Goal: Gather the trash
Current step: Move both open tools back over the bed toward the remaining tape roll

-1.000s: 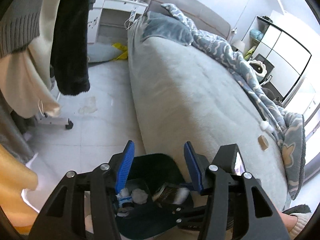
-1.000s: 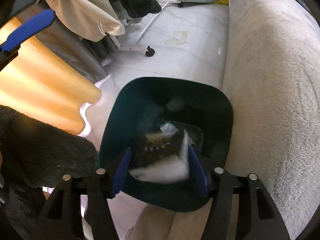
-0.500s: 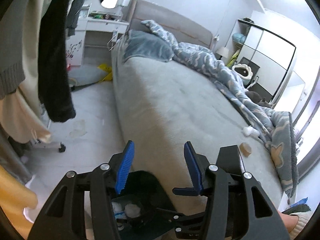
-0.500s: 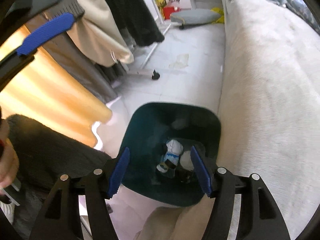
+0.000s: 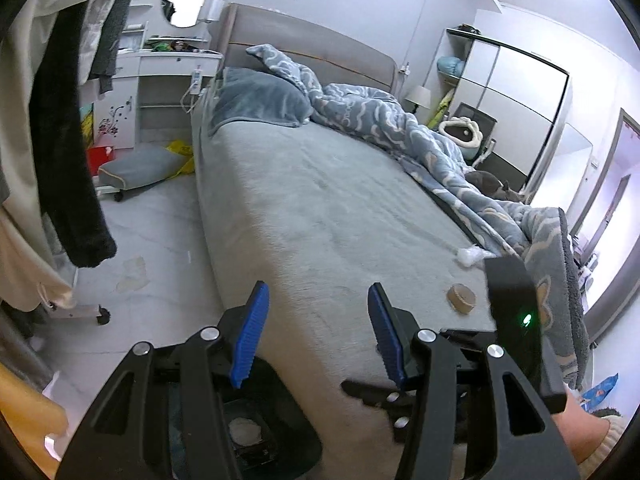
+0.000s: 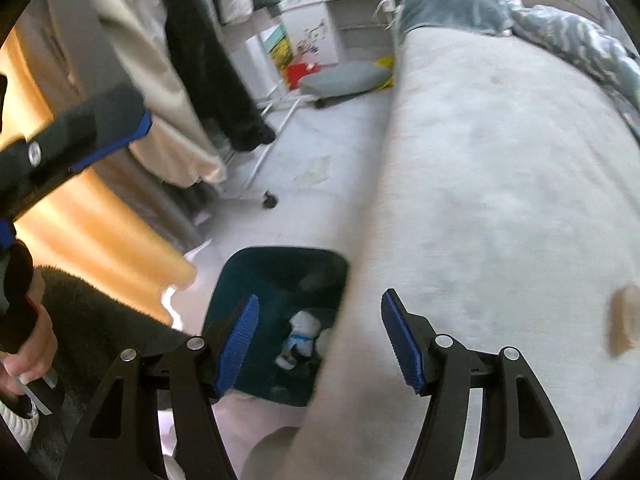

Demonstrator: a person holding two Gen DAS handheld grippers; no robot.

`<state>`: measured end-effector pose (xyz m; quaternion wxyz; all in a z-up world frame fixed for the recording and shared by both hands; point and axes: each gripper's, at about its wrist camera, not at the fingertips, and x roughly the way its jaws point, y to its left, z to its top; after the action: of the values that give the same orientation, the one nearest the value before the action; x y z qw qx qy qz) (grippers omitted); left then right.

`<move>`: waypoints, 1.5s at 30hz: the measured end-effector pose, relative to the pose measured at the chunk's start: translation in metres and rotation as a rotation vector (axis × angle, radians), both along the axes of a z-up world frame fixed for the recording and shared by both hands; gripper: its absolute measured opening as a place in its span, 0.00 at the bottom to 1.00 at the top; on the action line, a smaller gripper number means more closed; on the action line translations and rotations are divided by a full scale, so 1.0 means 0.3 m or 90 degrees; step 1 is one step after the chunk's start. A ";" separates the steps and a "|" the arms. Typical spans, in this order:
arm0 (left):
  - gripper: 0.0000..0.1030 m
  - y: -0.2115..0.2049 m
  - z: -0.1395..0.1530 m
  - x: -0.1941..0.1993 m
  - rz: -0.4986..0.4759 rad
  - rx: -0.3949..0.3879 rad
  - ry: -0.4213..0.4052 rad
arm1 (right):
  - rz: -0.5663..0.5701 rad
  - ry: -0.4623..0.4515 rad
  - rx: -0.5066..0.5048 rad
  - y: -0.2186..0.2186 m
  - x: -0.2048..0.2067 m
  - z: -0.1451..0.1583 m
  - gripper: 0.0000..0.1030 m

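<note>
Teal bin (image 6: 256, 276) sits on the floor (image 5: 160, 240), tight against the bed's (image 5: 320, 208) side near its foot end. Inside it: crumpled white-and-blue trash (image 6: 302, 336) plus another pale wad (image 5: 245, 429). Left gripper (image 5: 316, 320) has its jaws apart, nothing between them, over the bed's side edge. Right gripper (image 6: 316, 336) likewise parted and empty, above the bin's bed-side rim. On the bed near the foot edge: a small tan round piece (image 5: 461, 299), and a white crumpled wad (image 5: 472, 255) just beside the blue duvet (image 5: 400, 120). Hanging clothes (image 5: 68, 160) along the left of the floor.
</note>
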<state>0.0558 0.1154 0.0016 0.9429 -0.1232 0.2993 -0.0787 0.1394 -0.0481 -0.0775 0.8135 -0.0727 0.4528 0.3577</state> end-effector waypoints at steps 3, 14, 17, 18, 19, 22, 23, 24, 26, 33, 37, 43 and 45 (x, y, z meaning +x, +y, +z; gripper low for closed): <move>0.52 -0.040 -0.004 0.013 -0.011 0.006 0.001 | -0.034 -0.018 0.007 -0.087 0.018 0.028 0.65; 0.52 -0.213 -0.018 0.060 -0.059 0.038 0.015 | -0.126 -0.071 0.017 -0.354 0.070 0.096 0.67; 0.52 -0.250 -0.032 0.076 -0.069 0.042 0.021 | -0.142 -0.077 0.023 -0.391 0.073 0.112 0.67; 0.53 -0.268 -0.038 0.082 -0.074 0.046 0.023 | -0.151 -0.078 0.031 -0.420 0.077 0.119 0.68; 0.53 -0.287 -0.044 0.090 -0.079 0.049 0.026 | -0.157 -0.079 0.035 -0.437 0.080 0.125 0.68; 0.53 -0.333 -0.060 0.105 -0.095 0.057 0.032 | -0.177 -0.085 0.045 -0.501 0.087 0.142 0.70; 0.53 -0.357 -0.069 0.114 -0.105 0.062 0.034 | -0.186 -0.086 0.047 -0.524 0.091 0.146 0.70; 0.53 -0.370 -0.074 0.120 -0.111 0.066 0.036 | -0.190 -0.086 0.049 -0.541 0.095 0.148 0.70; 0.54 -0.402 -0.087 0.134 -0.126 0.075 0.038 | -0.202 -0.087 0.051 -0.575 0.102 0.146 0.70; 0.54 -0.498 -0.141 0.193 -0.173 0.085 0.051 | -0.224 -0.091 0.034 -0.653 0.121 0.132 0.70; 0.56 -0.544 -0.164 0.232 -0.204 0.093 0.057 | -0.230 -0.096 0.019 -0.684 0.128 0.130 0.71; 0.57 -0.592 -0.205 0.295 -0.233 0.108 0.070 | -0.237 -0.103 0.010 -0.716 0.148 0.143 0.73; 0.57 -0.608 -0.219 0.312 -0.243 0.113 0.074 | -0.239 -0.105 0.008 -0.723 0.161 0.146 0.73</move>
<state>0.1493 -0.0671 -0.0639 0.8992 0.0147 0.3769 -0.2218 0.1877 -0.2650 -0.0336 0.9007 -0.0106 0.3879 0.1953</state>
